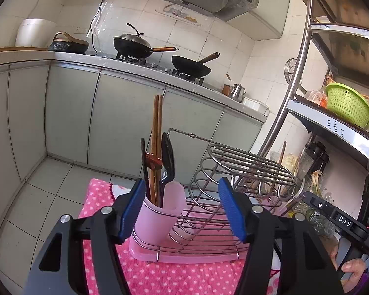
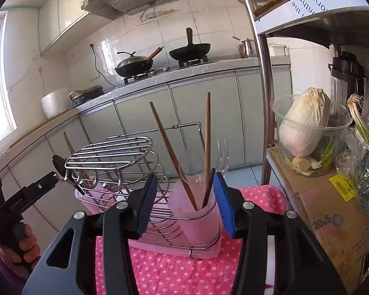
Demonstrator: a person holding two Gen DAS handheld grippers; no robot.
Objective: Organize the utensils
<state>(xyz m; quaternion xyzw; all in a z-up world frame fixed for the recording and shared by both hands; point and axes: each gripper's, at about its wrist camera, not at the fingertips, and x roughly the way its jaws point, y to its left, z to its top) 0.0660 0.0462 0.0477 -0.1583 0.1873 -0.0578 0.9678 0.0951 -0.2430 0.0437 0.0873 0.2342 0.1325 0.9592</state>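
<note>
A wire dish rack [image 1: 209, 218] on a pink tray stands on a pink dotted towel [image 1: 160, 277]. At its left end a pink cup [image 1: 160, 213] holds brown chopsticks [image 1: 156, 132] and a black spoon [image 1: 168, 157]. My left gripper [image 1: 182, 211] is open, with the cup just ahead of its left finger. In the right wrist view a second pink cup [image 2: 196, 211] holds two wooden chopsticks [image 2: 171, 152], a clear spoon [image 2: 192, 162] and a clear fork [image 2: 222, 152]. My right gripper [image 2: 184, 204] is open and empty around this cup.
A metal shelf post [image 2: 260, 73] stands right of the rack. A cardboard box [image 2: 332, 221] bears a clear tub with cabbage [image 2: 305, 123] and scallions. Counter with woks [image 1: 192, 66] is behind. A green basket [image 1: 346, 105] sits on the shelf.
</note>
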